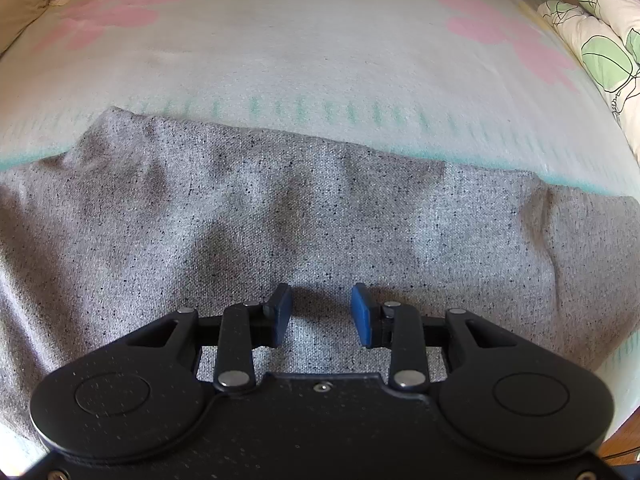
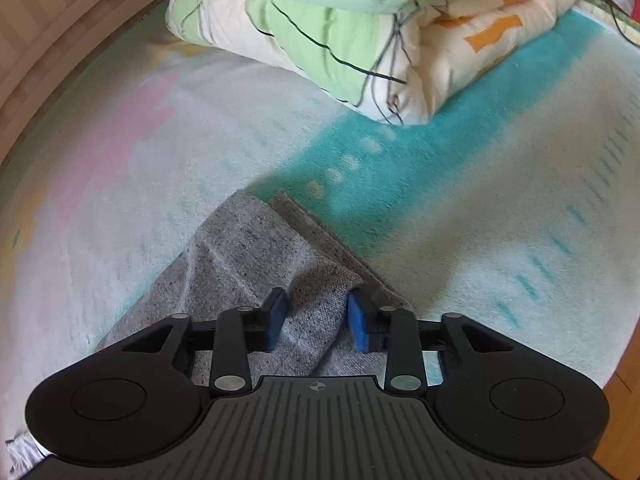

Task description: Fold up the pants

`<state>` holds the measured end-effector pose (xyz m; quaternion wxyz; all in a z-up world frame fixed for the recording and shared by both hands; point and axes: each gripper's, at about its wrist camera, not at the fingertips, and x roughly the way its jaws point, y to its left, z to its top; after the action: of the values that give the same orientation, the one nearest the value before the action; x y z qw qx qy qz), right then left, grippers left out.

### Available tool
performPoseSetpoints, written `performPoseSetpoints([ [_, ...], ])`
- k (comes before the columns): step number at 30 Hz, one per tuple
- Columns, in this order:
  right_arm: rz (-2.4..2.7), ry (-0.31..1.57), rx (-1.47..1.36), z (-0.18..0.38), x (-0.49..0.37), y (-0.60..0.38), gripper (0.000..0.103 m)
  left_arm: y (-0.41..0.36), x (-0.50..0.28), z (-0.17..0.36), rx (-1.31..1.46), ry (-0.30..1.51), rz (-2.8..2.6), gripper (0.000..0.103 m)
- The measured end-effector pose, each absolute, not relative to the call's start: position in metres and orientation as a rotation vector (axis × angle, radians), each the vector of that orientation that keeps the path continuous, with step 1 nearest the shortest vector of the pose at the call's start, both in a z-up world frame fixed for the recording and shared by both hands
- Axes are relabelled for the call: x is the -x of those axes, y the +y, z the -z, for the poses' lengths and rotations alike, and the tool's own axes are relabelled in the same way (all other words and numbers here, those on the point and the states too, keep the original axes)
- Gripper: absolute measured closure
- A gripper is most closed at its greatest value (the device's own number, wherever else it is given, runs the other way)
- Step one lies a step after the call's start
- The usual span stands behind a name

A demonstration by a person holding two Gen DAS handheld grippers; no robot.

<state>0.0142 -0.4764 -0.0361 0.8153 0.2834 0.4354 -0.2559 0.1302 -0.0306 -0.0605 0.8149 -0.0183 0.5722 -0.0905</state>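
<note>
The grey speckled pants [image 1: 280, 216] lie spread across a pastel blanket on a bed. My left gripper [image 1: 322, 312] is open, its blue pads just above the wide grey fabric, holding nothing. In the right wrist view a narrow end of the pants [image 2: 256, 256] with a darker hem band [image 2: 320, 236] points away from me. My right gripper [image 2: 317, 316] is open, and a raised ridge of grey fabric lies between its blue pads without being clamped.
The blanket [image 1: 320, 60] has pink and yellow flower shapes and a teal stripe [image 2: 420, 168]. A folded white duvet with green and orange print [image 2: 360, 28] lies at the far side, also showing in the left wrist view [image 1: 596, 44]. A wooden floor shows at the right edge [image 2: 624, 420].
</note>
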Motion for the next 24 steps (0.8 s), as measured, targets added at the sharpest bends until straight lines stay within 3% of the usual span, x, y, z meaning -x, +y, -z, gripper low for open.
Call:
performPoseSetpoints([
  [5,0.522,0.824,-0.338,-0.013,0.010,-0.442,0.095,-0.029,-0.131,0.061,0.051,1.226,0.193,0.060],
  [11,0.590,0.998,-0.481,0.035,0.011,-0.476,0.095,-0.033,-0.130,0.060,0.021,1.215,0.199,0.060],
  [16,0.611,1.032,-0.405,0.035,0.003,-0.470,0.090,-0.029,-0.126,0.058,0.034,1.208,0.199,0.060],
  [18,0.651,1.023,-0.380,0.032,0.005,-0.469,0.084,-0.023,-0.127,0.058,0.034,1.203,0.191,0.060],
  [24,0.706,0.881,-0.274,0.001,0.007,-0.455,0.082,0.008,-0.126,0.057,0.081,1.212,0.148,0.059],
])
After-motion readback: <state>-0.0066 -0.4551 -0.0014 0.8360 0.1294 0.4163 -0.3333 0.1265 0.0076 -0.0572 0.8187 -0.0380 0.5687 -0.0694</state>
